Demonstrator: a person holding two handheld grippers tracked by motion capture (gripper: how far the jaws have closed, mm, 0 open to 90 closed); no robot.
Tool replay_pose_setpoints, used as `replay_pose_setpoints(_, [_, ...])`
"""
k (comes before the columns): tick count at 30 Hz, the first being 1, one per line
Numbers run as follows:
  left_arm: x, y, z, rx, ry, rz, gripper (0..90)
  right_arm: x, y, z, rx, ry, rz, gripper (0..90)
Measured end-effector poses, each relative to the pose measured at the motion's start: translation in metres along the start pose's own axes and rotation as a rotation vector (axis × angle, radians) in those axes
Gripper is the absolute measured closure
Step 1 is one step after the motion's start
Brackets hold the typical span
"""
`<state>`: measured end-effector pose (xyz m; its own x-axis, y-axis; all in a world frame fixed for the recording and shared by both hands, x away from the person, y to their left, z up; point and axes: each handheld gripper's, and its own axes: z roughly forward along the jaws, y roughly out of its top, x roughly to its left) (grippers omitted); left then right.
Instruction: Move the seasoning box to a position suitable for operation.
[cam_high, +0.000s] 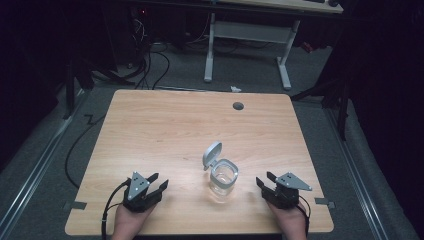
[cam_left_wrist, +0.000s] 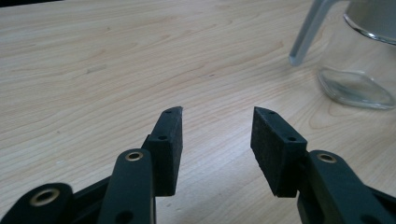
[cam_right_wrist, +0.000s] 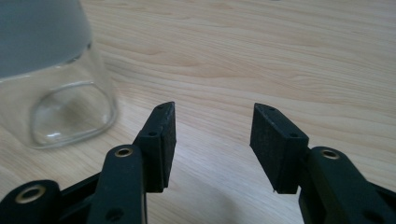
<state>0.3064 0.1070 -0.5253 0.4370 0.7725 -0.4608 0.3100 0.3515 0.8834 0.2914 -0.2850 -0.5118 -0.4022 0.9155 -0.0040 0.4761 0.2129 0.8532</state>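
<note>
A dark room is seen around a pale wooden worktop (cam_high: 165, 125), and a white desk frame (cam_high: 247, 35) stands on the grey floor behind it. A small round hole (cam_high: 238, 106) is cut near the far edge of the worktop.

A clear glass jar (cam_high: 223, 179) is set upright on the worktop, near the front and a little right of the middle. Its grey lid (cam_high: 212, 155) is flipped open and tilted up at the back left of the jar. The jar looks empty.

The left tool (cam_high: 159, 182) is held low at the front left, well apart from the jar. Its jaws are spread wide, and nothing is held between them. In the left gripper view the jar (cam_left_wrist: 357, 86) is seen off to the upper right.

The right tool (cam_high: 265, 180) is held at the front right, near the jar but not touching it. Its jaws are spread wide too, with nothing between them. In the right gripper view the jar (cam_right_wrist: 56, 93) is seen just to the left of the jaws.
</note>
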Motion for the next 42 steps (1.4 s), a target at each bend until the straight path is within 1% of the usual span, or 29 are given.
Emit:
replay_pose_setpoints(1, [-0.003, -0.004, -0.002, 0.008, -0.005, 0.005, 56.6, 0.004, 0.002, 0.004, 0.002, 0.023, -0.006, 57.7])
replay_pose_setpoints(2, [-0.003, -0.004, -0.002, 0.008, -0.005, 0.005, 57.1, 0.004, 0.002, 0.004, 0.002, 0.023, -0.006, 57.7])
replay_pose_setpoints(3, [-0.006, -0.007, -0.004, 0.021, -0.010, 0.003, 57.8, 0.007, 0.005, 0.008, 0.000, 0.043, -0.013, 59.7])
replay_pose_setpoints(4, [-0.006, -0.007, -0.004, 0.021, -0.010, 0.003, 59.3, 0.007, 0.005, 0.008, 0.000, 0.043, -0.013, 59.7])
replay_pose_setpoints(5, [-0.008, -0.010, -0.005, 0.036, -0.007, 0.013, 60.0, 0.010, 0.008, 0.012, -0.009, 0.058, -0.013, 62.2])
replay_pose_setpoints(7, [-0.009, -0.011, -0.006, 0.056, -0.009, 0.001, 60.8, 0.013, 0.011, 0.014, -0.020, 0.061, -0.015, 67.8])
replay_pose_setpoints(8, [-0.009, -0.011, -0.006, 0.063, -0.012, -0.014, 63.0, 0.015, 0.013, 0.016, -0.032, 0.057, -0.015, 72.1])
replay_pose_setpoints(9, [-0.011, -0.011, -0.007, 0.067, -0.019, -0.029, 68.4, 0.016, 0.015, 0.018, -0.039, 0.054, -0.008, 76.1])
replay_pose_setpoints(11, [-0.015, -0.011, -0.007, 0.076, -0.027, -0.032, 77.6, 0.017, 0.021, 0.023, -0.042, 0.059, -0.010, 83.1])
replay_pose_setpoints(13, [-0.019, -0.012, -0.007, 0.073, -0.031, -0.031, 83.2, 0.020, 0.025, 0.030, -0.030, 0.061, -0.036, 88.6])
replay_pose_setpoints(14, [-0.019, -0.012, -0.007, 0.073, -0.031, -0.031, 85.6, 0.020, 0.025, 0.030, -0.030, 0.061, -0.036, 88.6])
replay_pose_setpoints(15, [-0.023, -0.013, -0.008, 0.076, -0.039, -0.028, 87.5, 0.022, 0.028, 0.036, -0.019, 0.072, -0.044, 90.0])
replay_pose_setpoints(16, [-0.023, -0.013, -0.008, 0.076, -0.039, -0.028, 89.4, 0.022, 0.028, 0.036, -0.019, 0.072, -0.044, 90.0])
replay_pose_setpoints(17, [-0.027, -0.016, -0.008, 0.083, -0.050, -0.019, 90.0, 0.024, 0.030, 0.041, -0.002, 0.079, -0.045, 90.0])
replay_pose_setpoints(19, [-0.030, -0.019, -0.005, 0.087, -0.051, -0.014, 90.0, 0.025, 0.032, 0.044, 0.005, 0.078, -0.055, 90.0])
replay_pose_setpoints(22, [-0.033, -0.020, -0.003, 0.089, -0.060, -0.026, 90.0, 0.027, 0.033, 0.047, 0.012, 0.086, -0.057, 90.0])
replay_pose_setpoints(23, [-0.038, -0.021, 0.001, 0.086, -0.069, -0.029, 90.0, 0.028, 0.034, 0.047, 0.010, 0.087, -0.064, 90.0])
replay_pose_setpoints(25, [-0.044, -0.023, 0.003, 0.086, -0.076, -0.016, 90.0, 0.028, 0.035, 0.046, 0.010, 0.092, -0.071, 90.0])
replay_pose_setpoints(26, [-0.044, -0.023, 0.003, 0.086, -0.076, -0.016, 90.0, 0.028, 0.035, 0.046, 0.010, 0.092, -0.071, 90.0])
replay_pose_setpoints(27, [-0.050, -0.026, 0.006, 0.088, -0.090, -0.004, 90.0, 0.028, 0.036, 0.045, 0.005, 0.090, -0.068, 90.0])
replay_pose_setpoints(29, [-0.056, -0.030, 0.011, 0.109, -0.101, 0.001, 90.0, 0.027, 0.037, 0.043, 0.002, 0.098, -0.053, 90.0])
replay_pose_setpoints(30, [-0.056, -0.030, 0.011, 0.109, -0.101, 0.001, 90.0, 0.027, 0.037, 0.043, 0.002, 0.098, -0.053, 90.0])
replay_pose_setpoints(31, [-0.059, -0.032, 0.014, 0.117, -0.108, 0.000, 90.0, 0.028, 0.038, 0.043, -0.001, 0.100, -0.051, 90.0])
replay_pose_setpoints(32, [-0.065, -0.034, 0.021, 0.124, -0.117, 0.001, 90.0, 0.029, 0.038, 0.042, -0.001, 0.108, -0.057, 90.0])
replay_pose_setpoints(34, [-0.071, -0.038, 0.028, 0.133, -0.126, 0.011, 90.0, 0.030, 0.037, 0.041, -0.001, 0.112, -0.060, 90.0])
replay_pose_setpoints(36, [-0.078, -0.041, 0.033, 0.146, -0.138, 0.012, 90.0, 0.030, 0.036, 0.039, -0.008, 0.113, -0.064, 90.0])
replay_pose_setpoints(38, [-0.085, -0.042, 0.036, 0.150, -0.151, -0.007, 90.0, 0.030, 0.034, 0.037, -0.011, 0.116, -0.051, 90.0])
replay_pose_setpoints(41, [-0.094, -0.043, 0.042, 0.143, -0.168, -0.010, 90.0, 0.032, 0.031, 0.035, -0.013, 0.122, -0.053, 90.0])
replay_pose_setpoints(42, [-0.094, -0.043, 0.042, 0.143, -0.168, -0.010, 90.0, 0.032, 0.031, 0.035, -0.013, 0.122, -0.053, 90.0])
